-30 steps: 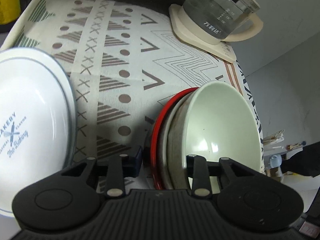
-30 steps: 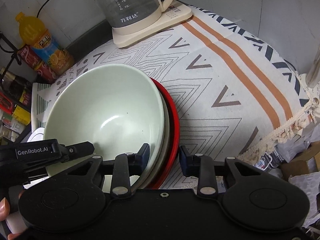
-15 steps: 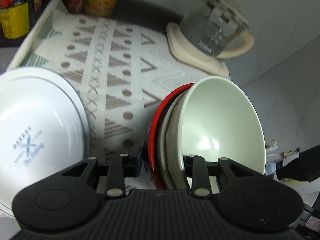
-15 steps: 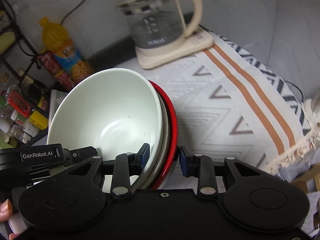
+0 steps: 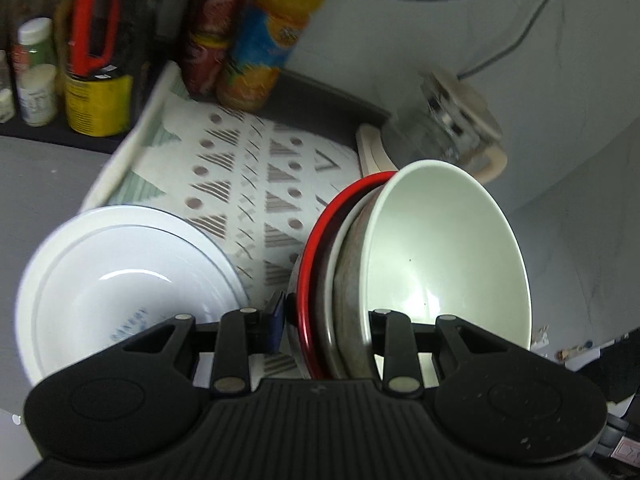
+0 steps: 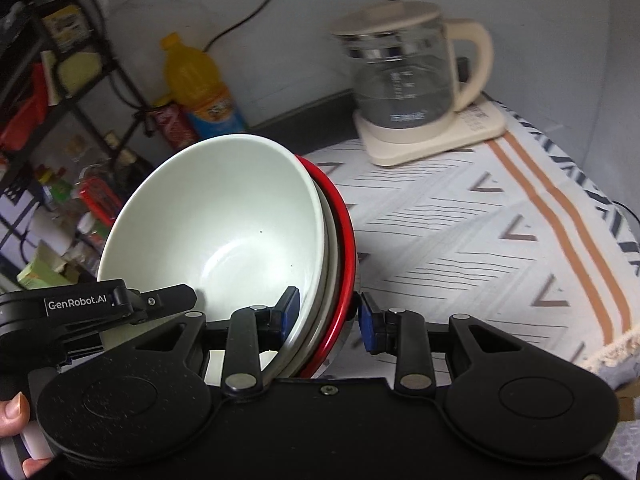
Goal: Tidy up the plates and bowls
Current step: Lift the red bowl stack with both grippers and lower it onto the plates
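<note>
A nested stack stood tilted on edge between both tools: a pale green bowl innermost, a grey dish behind it, and a red-rimmed plate at the back. The left gripper straddled the stack's near rim with its fingers clenched on it, one blue pad outside the red-rimmed plate and the other finger inside the pale green bowl. The right gripper clasped the same rim from the opposite side, one pad within the bowl, the other beside the red rim; whether that outer pad pressed the rim could not be told. The left tool's black finger reached into the bowl in the right wrist view.

The patterned tablecloth lay open to the right of the stack, running to its fringed edge, beyond which the table dropped away. Toward the wall a glass kettle sat on its cream base, well apart from the stack. On the left, a white plate with blue lettering lay near the table's edge, just beside the left gripper, narrowing the free cloth between it and the stack. At the back corner an orange drink bottle and a red can stood touching, with a shelf of jars further left.
</note>
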Demonstrator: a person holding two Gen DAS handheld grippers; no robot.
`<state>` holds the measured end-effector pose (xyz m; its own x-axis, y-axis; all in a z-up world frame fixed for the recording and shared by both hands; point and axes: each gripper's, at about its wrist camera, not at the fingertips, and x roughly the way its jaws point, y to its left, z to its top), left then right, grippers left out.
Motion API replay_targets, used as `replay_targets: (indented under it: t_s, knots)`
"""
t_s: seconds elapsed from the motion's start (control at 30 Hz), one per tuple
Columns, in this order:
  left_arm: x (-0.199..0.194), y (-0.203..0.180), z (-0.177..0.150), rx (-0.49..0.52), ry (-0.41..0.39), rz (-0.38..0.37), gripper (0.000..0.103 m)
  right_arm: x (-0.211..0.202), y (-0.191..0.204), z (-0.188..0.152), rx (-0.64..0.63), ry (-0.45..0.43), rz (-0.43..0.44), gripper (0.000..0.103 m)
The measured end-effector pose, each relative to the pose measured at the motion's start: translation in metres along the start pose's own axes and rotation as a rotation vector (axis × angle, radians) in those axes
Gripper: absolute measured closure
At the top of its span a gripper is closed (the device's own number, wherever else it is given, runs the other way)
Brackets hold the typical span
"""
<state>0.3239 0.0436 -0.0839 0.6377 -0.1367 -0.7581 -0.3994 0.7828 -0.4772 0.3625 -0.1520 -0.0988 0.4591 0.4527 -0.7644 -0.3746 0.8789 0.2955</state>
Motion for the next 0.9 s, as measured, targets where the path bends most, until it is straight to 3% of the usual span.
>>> replay_targets:
  t_s: [0.43, 0.9]
  knots:
    - [-0.046, 0.052, -0.01, -0.102, -0.064, 0.074, 0.074, 0.011, 0.052, -0.015, -0.08, 0.044, 0.089, 0.072]
    - [-0.069, 0.113, -0.018, -0.217, -0.088, 0.155, 0.074, 0.043, 0.098, -0.029, -0.148, 0.129, 0.144, 0.072]
